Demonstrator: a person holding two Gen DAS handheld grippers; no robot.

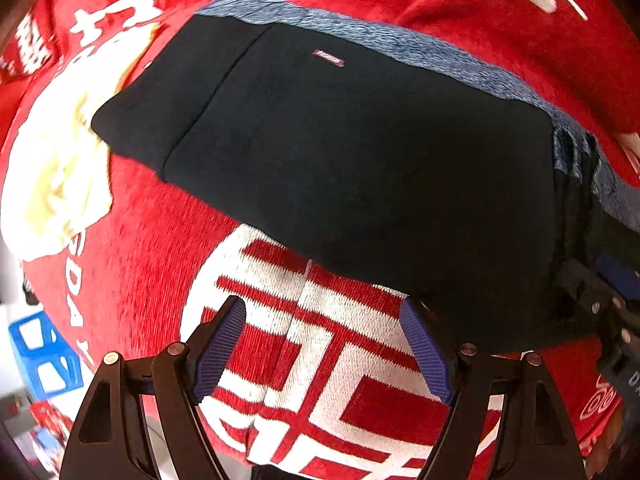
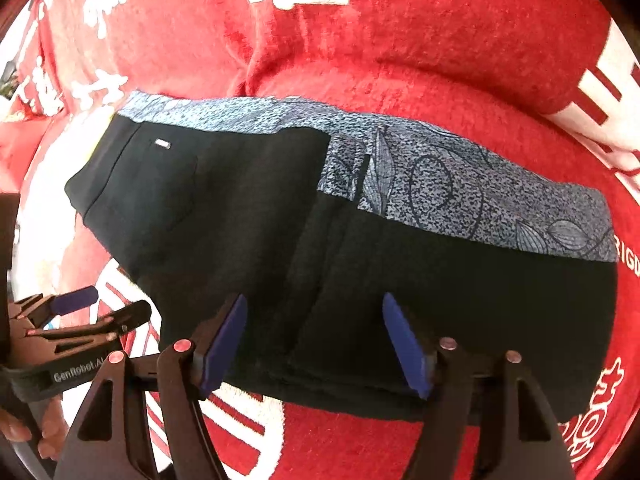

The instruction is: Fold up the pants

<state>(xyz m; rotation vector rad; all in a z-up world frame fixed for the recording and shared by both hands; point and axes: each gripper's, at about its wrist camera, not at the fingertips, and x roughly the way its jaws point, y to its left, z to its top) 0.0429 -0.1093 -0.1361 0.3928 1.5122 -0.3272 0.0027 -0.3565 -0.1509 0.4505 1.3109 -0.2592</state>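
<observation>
Leftmost, the left gripper (image 1: 324, 346) hangs with its jaws wide and nothing between them, over the red blanket (image 1: 152, 216) just beside the near edge of the pants (image 1: 340, 152). Those black pants lie folded on the blanket, their grey patterned band (image 2: 440, 176) along the far side. Further right, the right gripper (image 2: 314, 344) stands wide over the black cloth, pinching none.

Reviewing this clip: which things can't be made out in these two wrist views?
- Right wrist view: the near hem of the black pants lies partly behind the right gripper.
- Left wrist view: the pants' right end is cut off by the picture edge and the other gripper's body.
- Both views: the small label is too small to read.
- Left wrist view: clutter beyond the red blanket is blurred.
</observation>
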